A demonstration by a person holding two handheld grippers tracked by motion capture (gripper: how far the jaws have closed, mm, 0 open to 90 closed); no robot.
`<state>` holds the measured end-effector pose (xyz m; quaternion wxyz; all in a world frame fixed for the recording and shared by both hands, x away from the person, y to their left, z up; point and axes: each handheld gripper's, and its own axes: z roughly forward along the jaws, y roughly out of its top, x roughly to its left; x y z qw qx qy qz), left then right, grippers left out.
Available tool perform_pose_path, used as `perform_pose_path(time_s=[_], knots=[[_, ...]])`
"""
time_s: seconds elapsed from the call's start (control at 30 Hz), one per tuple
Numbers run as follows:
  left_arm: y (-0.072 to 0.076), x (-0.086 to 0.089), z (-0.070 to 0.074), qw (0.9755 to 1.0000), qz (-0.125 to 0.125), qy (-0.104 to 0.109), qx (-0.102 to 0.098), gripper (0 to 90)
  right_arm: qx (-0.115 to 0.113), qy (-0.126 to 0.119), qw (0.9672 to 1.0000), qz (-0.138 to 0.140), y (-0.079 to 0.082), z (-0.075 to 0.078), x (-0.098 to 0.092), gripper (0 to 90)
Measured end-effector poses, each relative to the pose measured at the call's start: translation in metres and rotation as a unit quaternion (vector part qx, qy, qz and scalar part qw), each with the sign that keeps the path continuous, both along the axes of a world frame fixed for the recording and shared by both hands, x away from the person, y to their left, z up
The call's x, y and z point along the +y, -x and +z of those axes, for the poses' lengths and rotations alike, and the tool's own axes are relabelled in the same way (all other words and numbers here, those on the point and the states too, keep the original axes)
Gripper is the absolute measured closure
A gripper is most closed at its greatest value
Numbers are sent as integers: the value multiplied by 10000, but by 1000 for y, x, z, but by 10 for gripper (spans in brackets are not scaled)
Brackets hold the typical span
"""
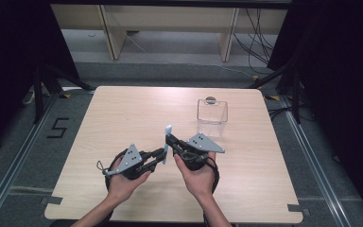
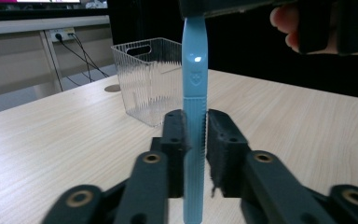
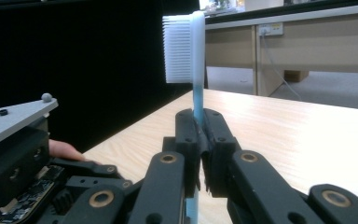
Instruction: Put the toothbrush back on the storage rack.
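**A:** Where was the toothbrush [image 1: 167, 142] when you stopped?

**B:** You held it upright just below the middle of the high view, above the counter [image 1: 123, 113], between your two hands. Its white bristle head stood at the top of the right gripper view, and its light blue handle ran down the middle of the left gripper view.

**A:** And the grip?

**B:** Your right hand-held gripper [image 3: 199, 122] was clamped on the thin neck, jaws pressed tight against it. Your left hand-held gripper [image 2: 196, 123] had the ribbed handle between its jaws; the left pad touched it, while a narrow gap showed at the right pad.

**A:** Anything else nearby?

**B:** A clear plastic basket [image 1: 212, 116] stood on the counter, right of centre in the high view, well apart from both hands.
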<state>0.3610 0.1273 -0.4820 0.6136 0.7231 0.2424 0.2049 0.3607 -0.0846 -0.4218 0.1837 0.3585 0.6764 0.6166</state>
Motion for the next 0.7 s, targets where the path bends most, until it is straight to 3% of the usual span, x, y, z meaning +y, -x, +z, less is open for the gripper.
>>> perform_pose_path(time_s=[0.03, 0.1, 0.23, 0.3, 0.33, 0.4, 0.7], knots=[[0, 1, -1, 10000, 18, -26, 18, 691, -91, 130, 9999, -47, 0, 1, -1, 863], [0, 2, -1, 10000, 29, -56, 31, 654, -24, 66, 10000, -10, 1, 2, -1, 864], [1, 12, 1, 9998, 111, -168, 67, 571, -223, 280, 9993, -143, 0, 6, -9, 863], [0, 15, 1, 9997, 147, -186, 83, 550, -213, 288, 9993, -144, 0, 6, -10, 863], [0, 19, 1, 9995, 183, -237, 128, 501, -207, 417, 9986, -244, 1, 8, -14, 863], [-1, 31, 0, 9990, 323, -241, 177, 473, -225, 330, 9989, -265, 1, 7, -16, 863], [-1, 67, -7, 9958, 824, -191, 344, 406, -290, 415, 9978, -419, 0, 9, -33, 863]])
